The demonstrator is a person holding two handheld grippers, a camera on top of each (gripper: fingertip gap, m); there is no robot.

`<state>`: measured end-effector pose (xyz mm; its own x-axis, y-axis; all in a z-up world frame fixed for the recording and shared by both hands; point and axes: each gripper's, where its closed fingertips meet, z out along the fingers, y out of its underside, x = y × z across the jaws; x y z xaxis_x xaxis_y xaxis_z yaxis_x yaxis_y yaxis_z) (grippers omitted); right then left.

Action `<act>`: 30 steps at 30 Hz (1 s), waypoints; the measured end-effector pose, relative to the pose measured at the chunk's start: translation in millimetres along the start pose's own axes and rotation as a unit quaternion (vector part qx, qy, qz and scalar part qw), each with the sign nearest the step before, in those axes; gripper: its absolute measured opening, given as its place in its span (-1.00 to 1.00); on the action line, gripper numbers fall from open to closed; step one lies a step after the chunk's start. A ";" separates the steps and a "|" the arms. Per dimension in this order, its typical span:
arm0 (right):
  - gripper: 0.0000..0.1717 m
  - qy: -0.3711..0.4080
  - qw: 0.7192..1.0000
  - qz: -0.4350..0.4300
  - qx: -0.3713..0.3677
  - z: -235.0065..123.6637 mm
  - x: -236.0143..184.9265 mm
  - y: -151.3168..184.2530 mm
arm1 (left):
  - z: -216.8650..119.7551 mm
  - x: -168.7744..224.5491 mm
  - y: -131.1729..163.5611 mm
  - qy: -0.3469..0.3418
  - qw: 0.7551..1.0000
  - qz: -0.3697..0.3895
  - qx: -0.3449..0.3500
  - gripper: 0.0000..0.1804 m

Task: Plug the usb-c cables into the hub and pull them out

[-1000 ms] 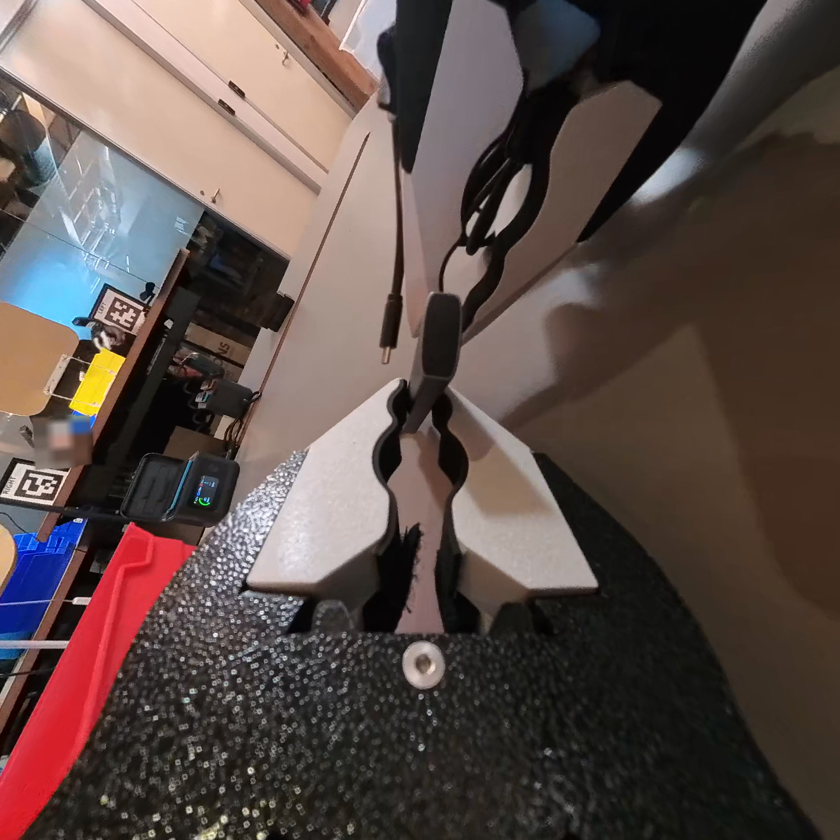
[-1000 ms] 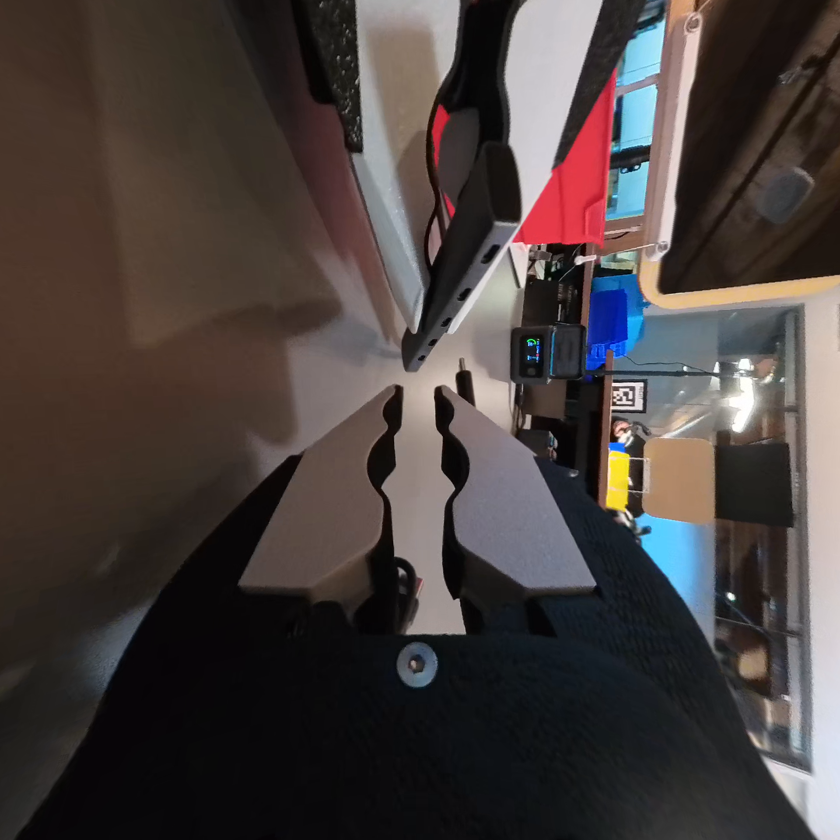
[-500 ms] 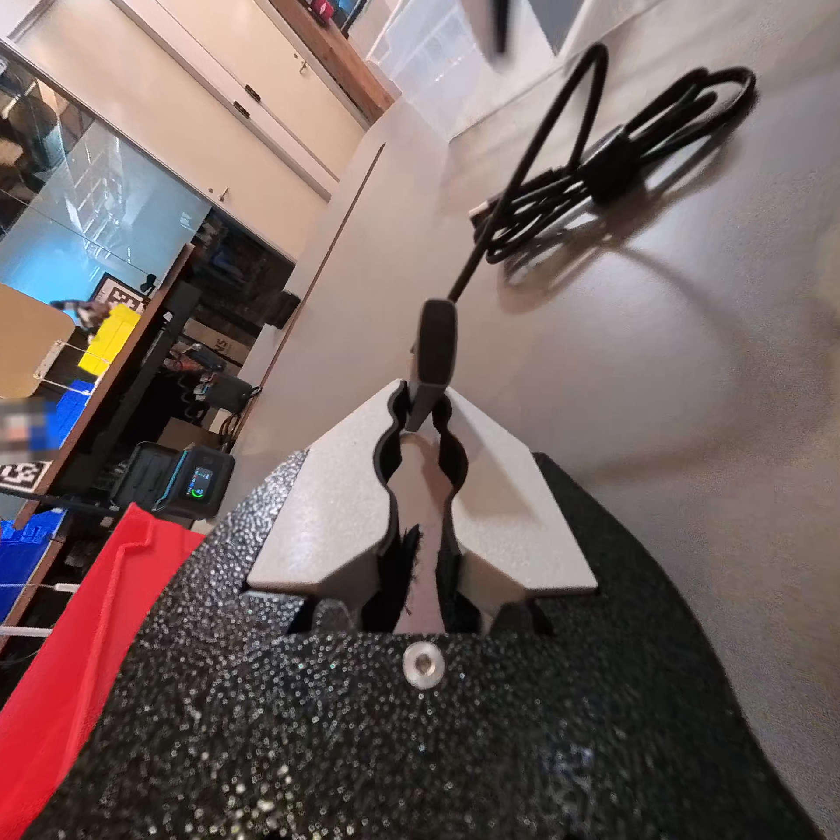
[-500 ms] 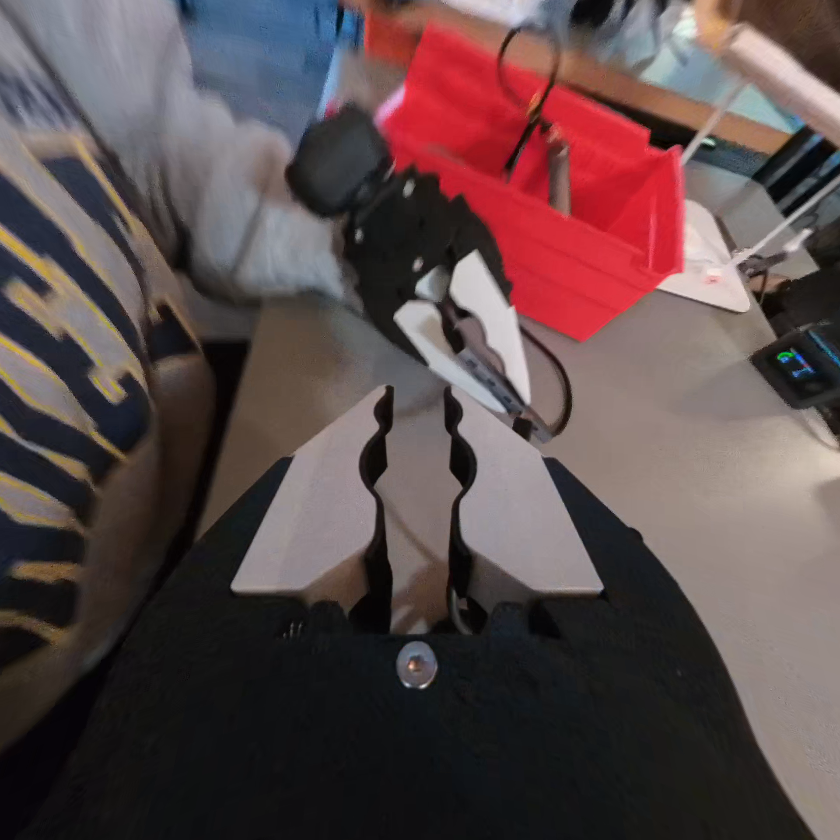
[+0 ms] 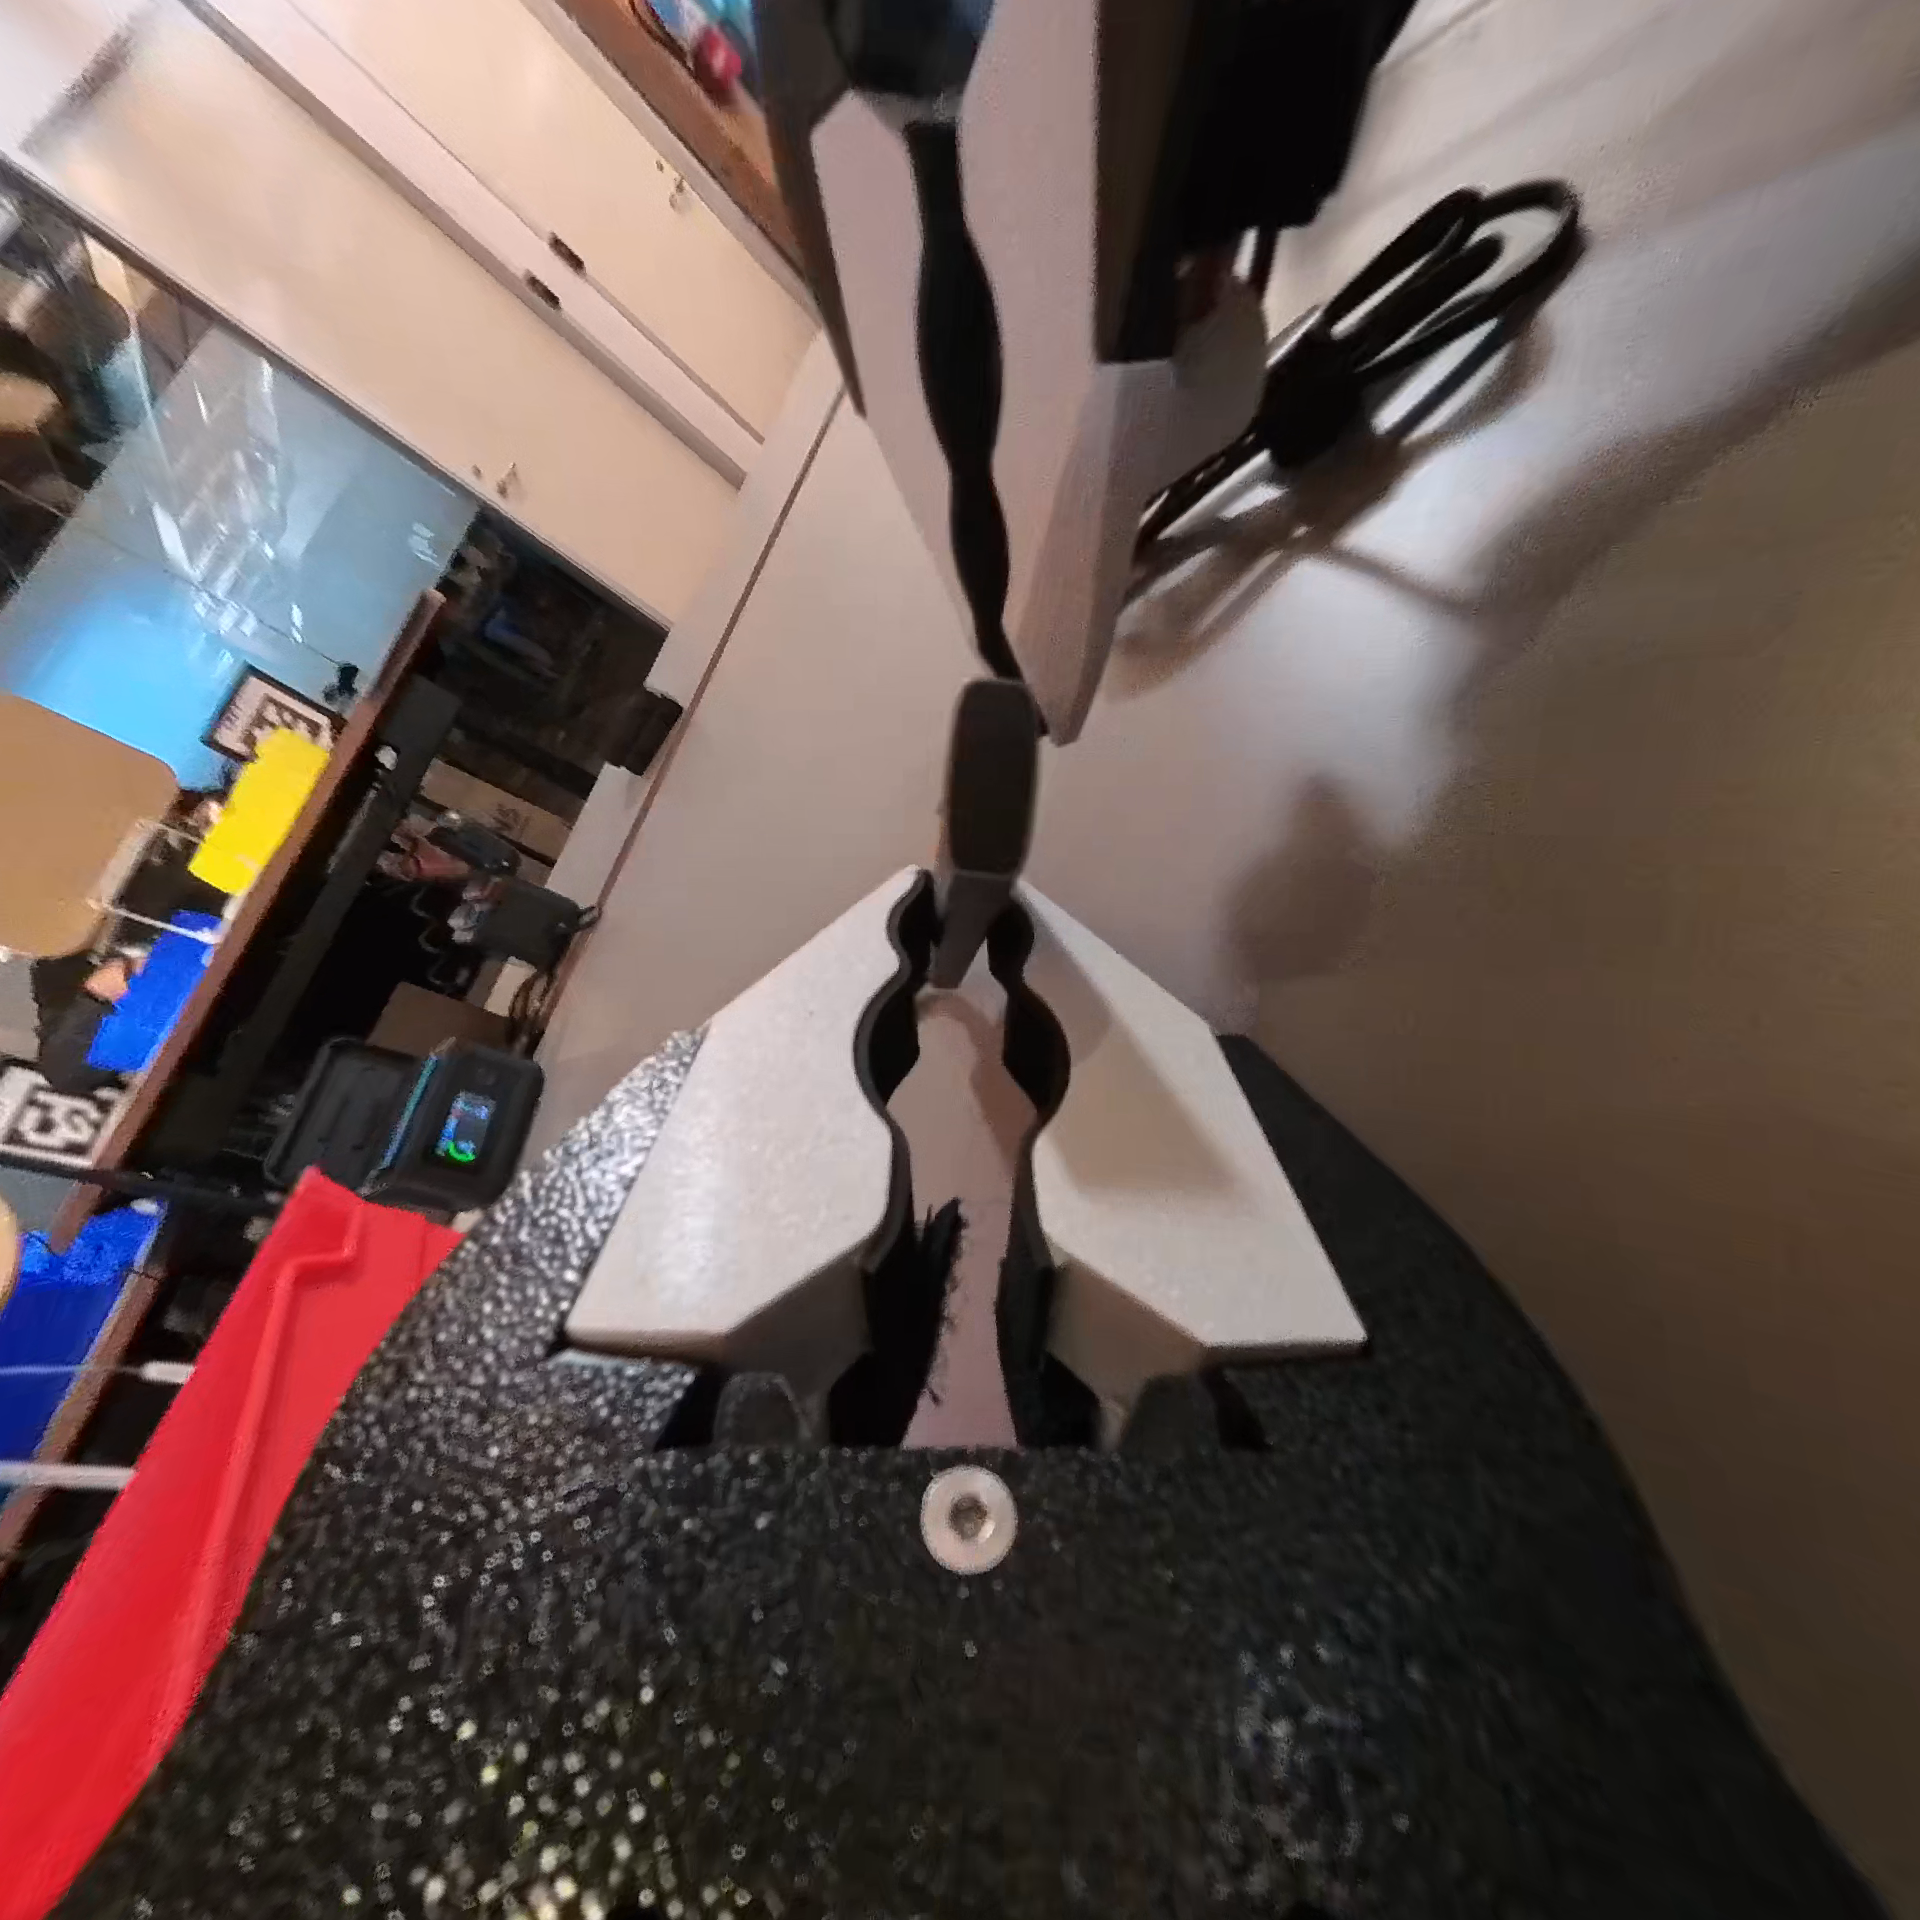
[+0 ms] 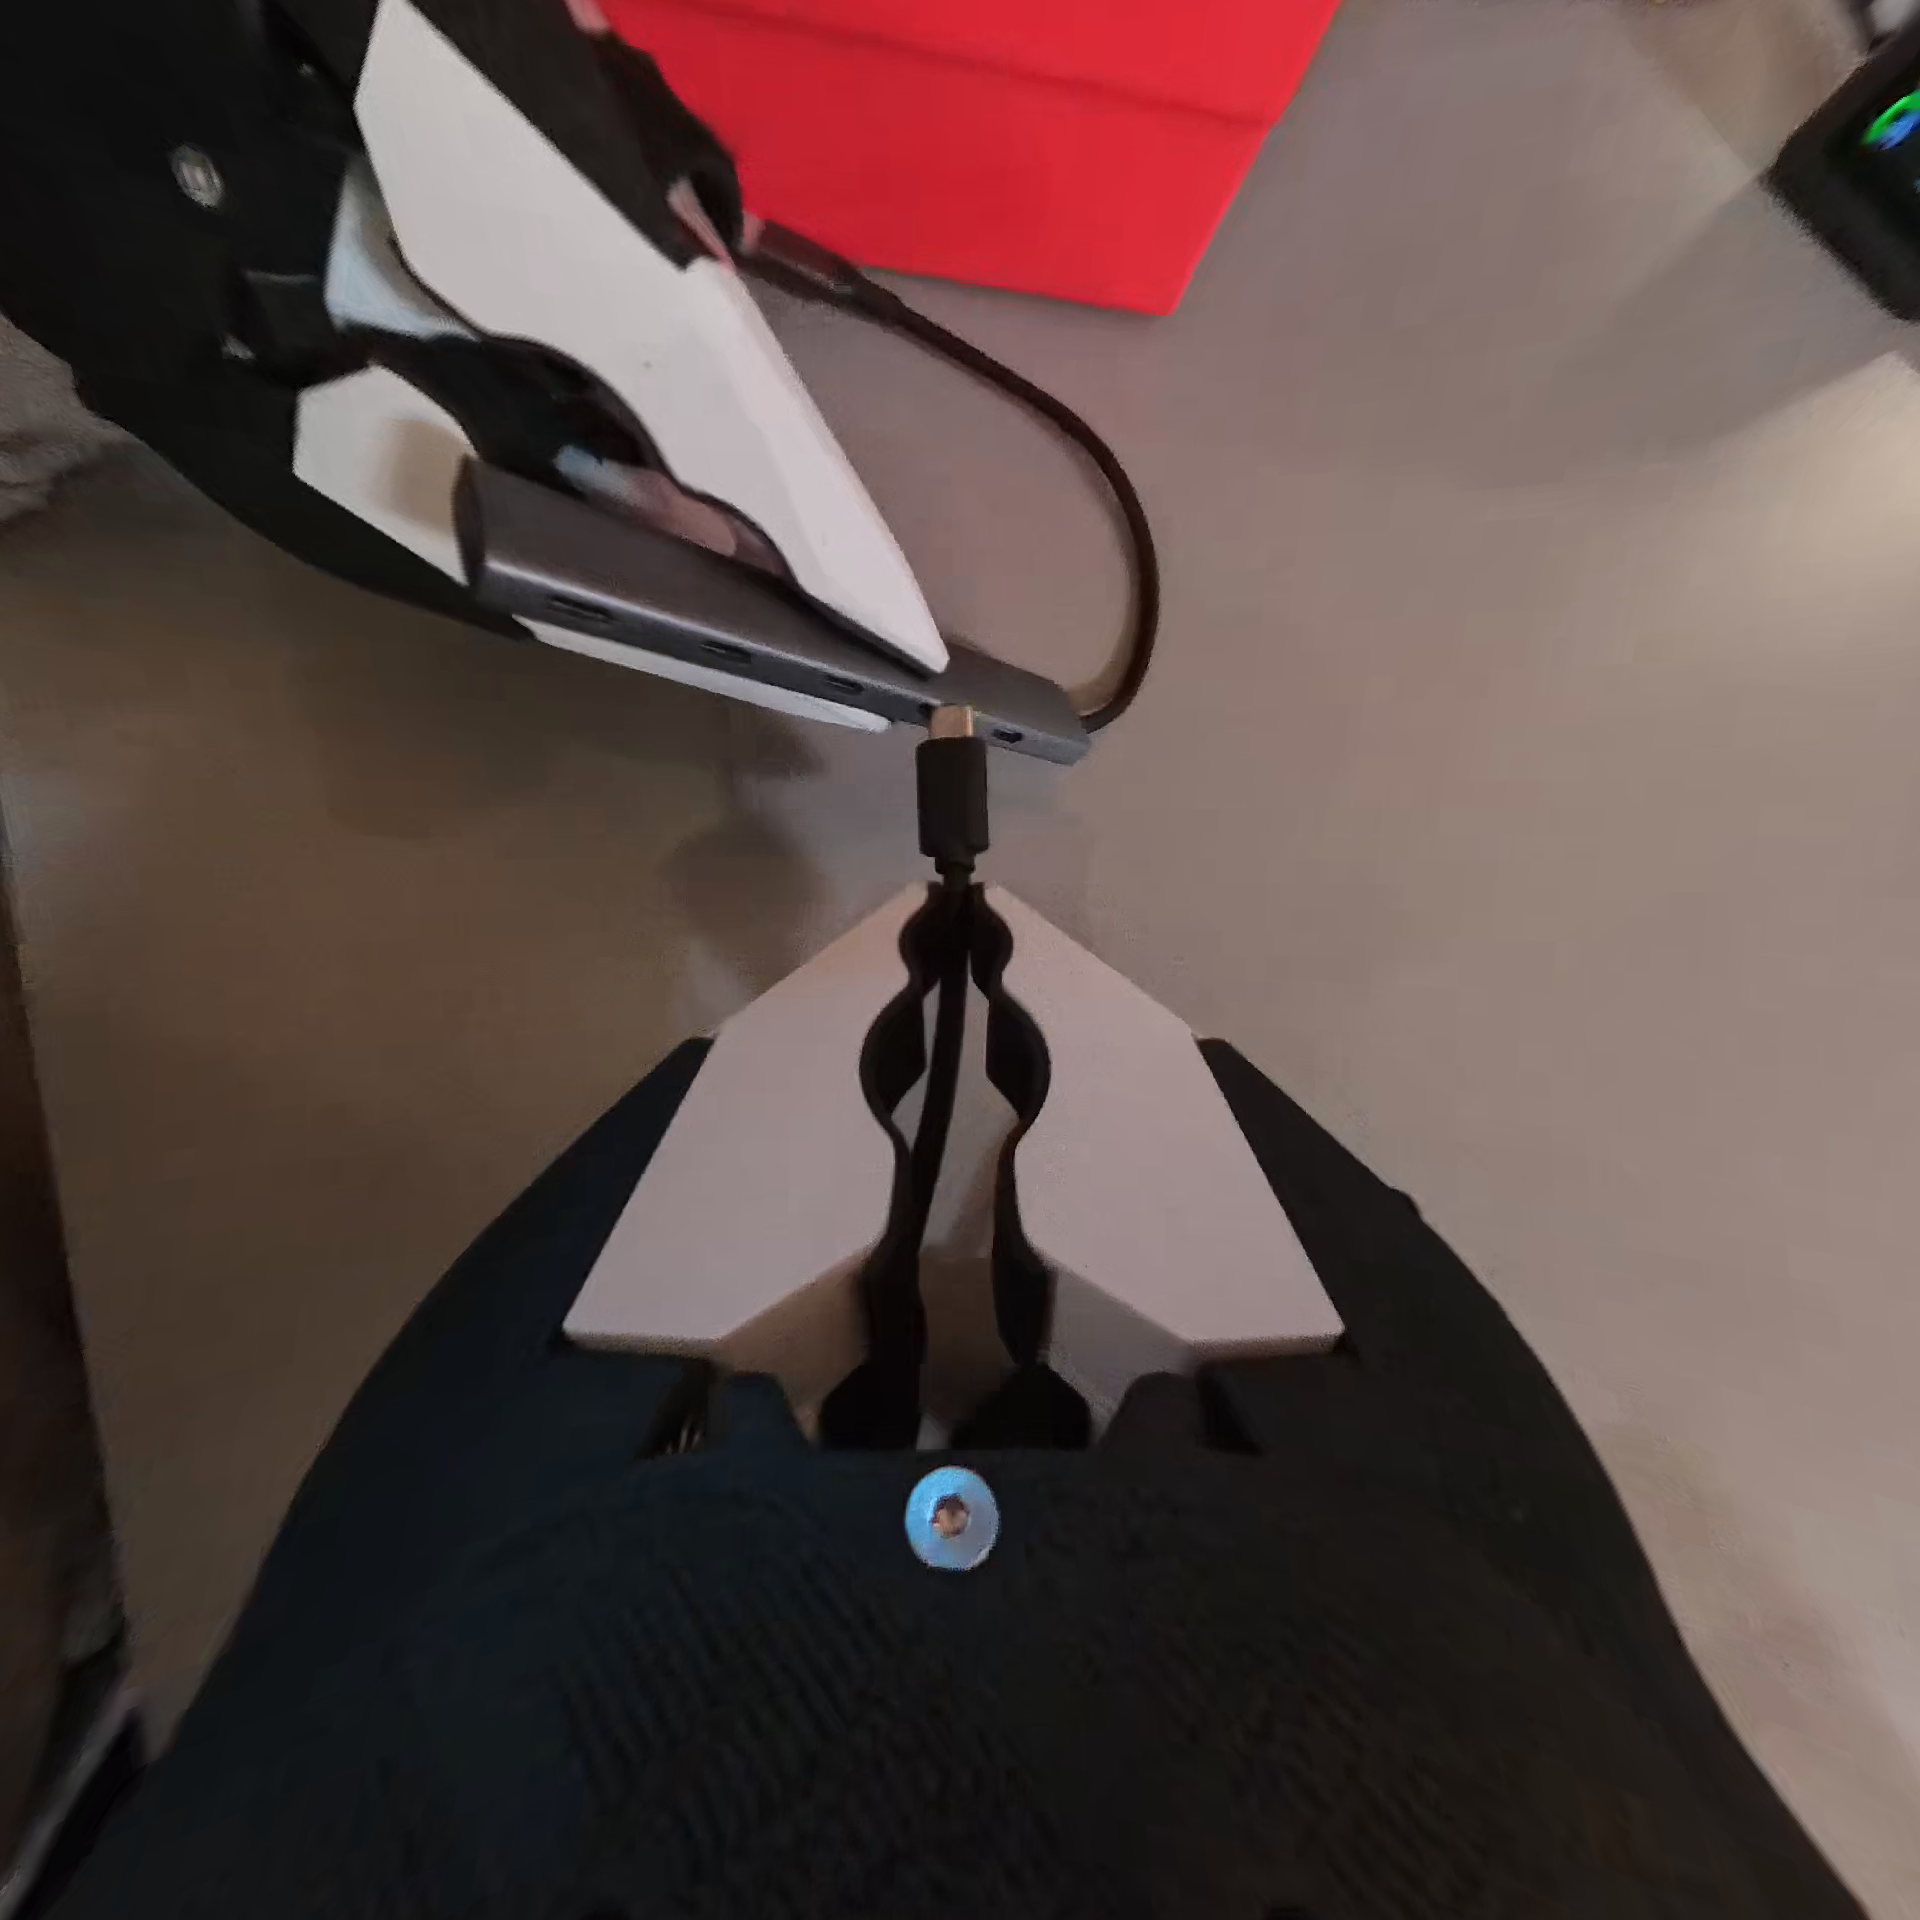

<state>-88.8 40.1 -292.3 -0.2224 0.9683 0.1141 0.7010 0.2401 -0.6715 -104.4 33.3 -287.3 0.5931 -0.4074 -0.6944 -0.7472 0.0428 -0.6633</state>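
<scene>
The right tongs (image 6: 951, 891) returned gripping a cable (image 6: 948, 800); hub (image 6: 769, 634) port contact unclear.

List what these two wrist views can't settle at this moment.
- Plug depth in the hub: right wrist view, metal tip meets the port, seating too small to judge.
- Hub's ports: left wrist view shows the hub end-on only.
- Cable beyond the right gripper: hidden behind its body.
- Coiled cable: left wrist view, blurred.
- Red bin: cut off by the top edge.

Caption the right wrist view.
Right hand-held gripper pinches a black USB-C cable, plug tip at the grey hub.
</scene>
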 end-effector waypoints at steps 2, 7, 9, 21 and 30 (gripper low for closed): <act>-0.99 -0.065 0.996 0.056 0.009 -5.8 -6.3 -2.2 | -4.8 -1.3 -8.1 -0.010 1.000 0.018 0.021 -0.91; -0.99 -0.198 0.963 0.182 0.028 -29.9 -19.6 -7.2 | -17.4 -13.3 -29.5 -0.074 0.991 0.088 0.063 -0.92; -0.99 -0.231 0.948 0.216 0.025 -37.2 -24.2 -7.9 | -20.4 -15.4 -34.6 -0.093 0.986 0.121 0.069 -0.91; -0.99 -0.248 0.947 0.202 -0.024 -43.9 -30.9 -9.0 | -20.7 -8.1 -46.1 -0.095 0.976 0.181 0.081 -0.92; -0.99 -0.244 0.950 0.191 -0.045 -40.4 -32.4 -6.1 | -19.5 -7.6 -48.1 -0.090 0.975 0.187 0.081 -0.92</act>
<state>-58.5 10.0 -262.4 -0.2129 0.8439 -0.4924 0.8436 -0.0955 -0.5285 -78.8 16.5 -244.7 0.3429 -0.1689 -0.9241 -0.8723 0.3077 -0.3800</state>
